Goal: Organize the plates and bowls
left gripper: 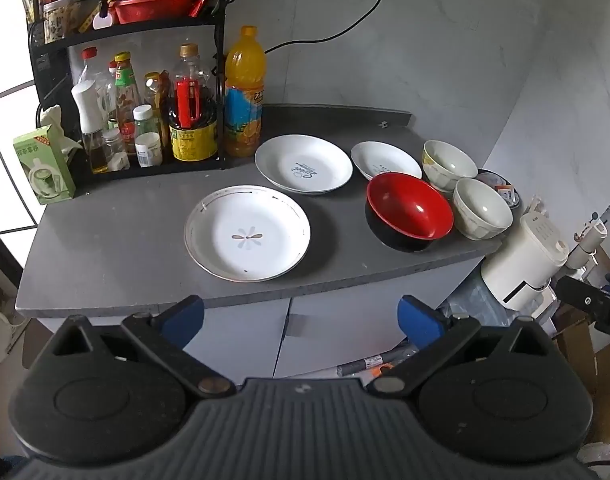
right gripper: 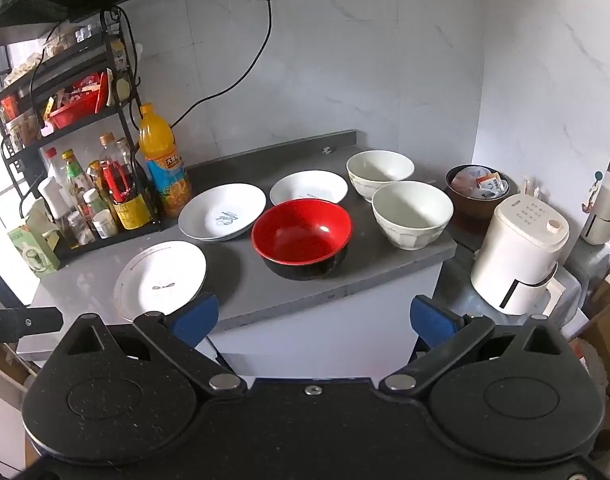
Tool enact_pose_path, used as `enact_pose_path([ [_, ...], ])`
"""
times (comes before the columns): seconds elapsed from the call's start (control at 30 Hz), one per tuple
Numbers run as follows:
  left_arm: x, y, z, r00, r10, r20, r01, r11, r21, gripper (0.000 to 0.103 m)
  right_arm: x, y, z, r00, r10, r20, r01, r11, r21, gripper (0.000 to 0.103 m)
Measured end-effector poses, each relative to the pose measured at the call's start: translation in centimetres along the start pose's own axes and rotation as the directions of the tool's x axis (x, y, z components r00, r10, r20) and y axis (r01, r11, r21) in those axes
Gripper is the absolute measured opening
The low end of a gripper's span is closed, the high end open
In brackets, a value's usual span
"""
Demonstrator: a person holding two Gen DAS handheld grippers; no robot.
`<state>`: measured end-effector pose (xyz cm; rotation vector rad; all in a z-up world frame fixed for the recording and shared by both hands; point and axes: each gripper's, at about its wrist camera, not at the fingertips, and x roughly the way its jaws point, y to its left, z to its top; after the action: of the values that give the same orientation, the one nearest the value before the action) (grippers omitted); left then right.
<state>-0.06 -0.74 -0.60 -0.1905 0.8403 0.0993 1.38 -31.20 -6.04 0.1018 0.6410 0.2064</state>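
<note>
On the grey counter [left gripper: 117,240] lie three white plates: a flower-marked plate [left gripper: 247,233] [right gripper: 161,276] nearest, a lettered plate [left gripper: 303,164] [right gripper: 223,212] behind it, and a smaller plate [left gripper: 385,159] [right gripper: 308,187] at the back. A red bowl [left gripper: 409,210] [right gripper: 301,236] with a black outside sits in the middle, with two white bowls [left gripper: 448,165] [left gripper: 482,208] [right gripper: 379,172] [right gripper: 412,214] to its right. My left gripper [left gripper: 301,316] and my right gripper [right gripper: 313,320] both hover open in front of the counter edge, holding nothing.
A black rack [left gripper: 133,60] with sauce bottles stands at the back left, an orange juice bottle [left gripper: 244,92] [right gripper: 165,160] beside it. A green box [left gripper: 45,164] sits at the left edge. A white appliance [right gripper: 519,254] and a brown bowl [right gripper: 479,188] stand on a lower surface to the right.
</note>
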Motion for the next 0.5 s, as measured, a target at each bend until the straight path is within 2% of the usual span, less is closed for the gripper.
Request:
enact_pose_path([
  [0.5,-0.73,0.07,-1.03,1.000,0.015,0.001,-0.015,1.000,-0.019,0.102,-0.40,-0.58,-0.11,1.000,0.019,-0.009,-0.019,1.000,-0.012,0.103],
])
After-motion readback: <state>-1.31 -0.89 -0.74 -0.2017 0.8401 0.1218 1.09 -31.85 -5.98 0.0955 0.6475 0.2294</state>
